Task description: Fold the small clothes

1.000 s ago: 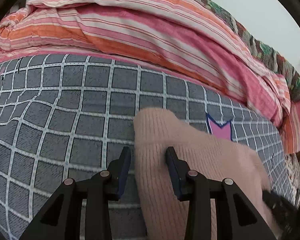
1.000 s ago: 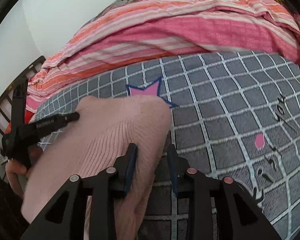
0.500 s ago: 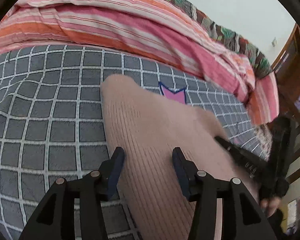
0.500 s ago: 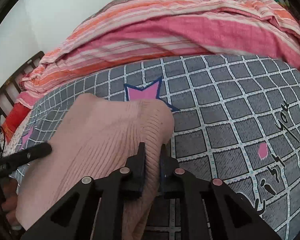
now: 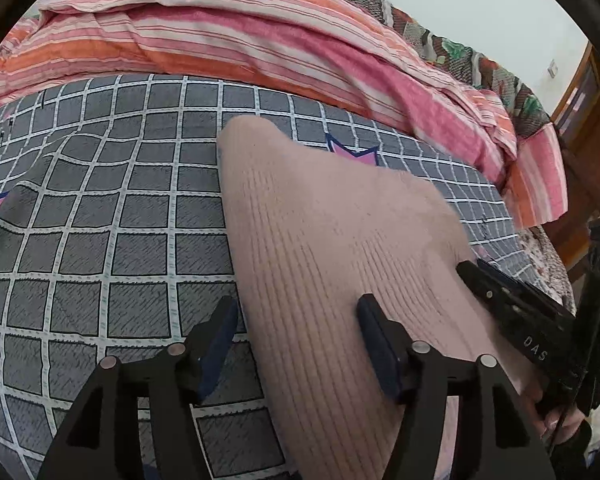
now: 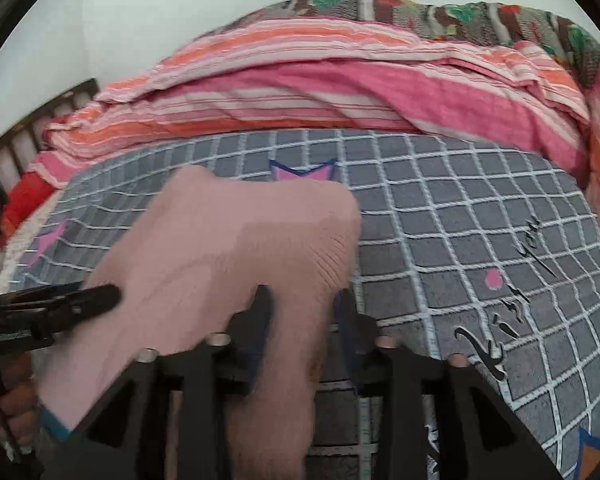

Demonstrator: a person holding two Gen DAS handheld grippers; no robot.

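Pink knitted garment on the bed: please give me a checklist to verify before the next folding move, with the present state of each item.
1. Pink knitted garment lies on the grey checked bed cover: ok.
2. Left claw released: ok, jaws have just been opening and stand apart over the garment's left edge.
3. Right claw released: ok, jaws have just been opening; the garment's right edge sits between them unpinched.
4. Garment surface flat, without wrinkles: cannot tell, the right wrist view is blurred.
5. Striped blanket clear of the garment: ok.
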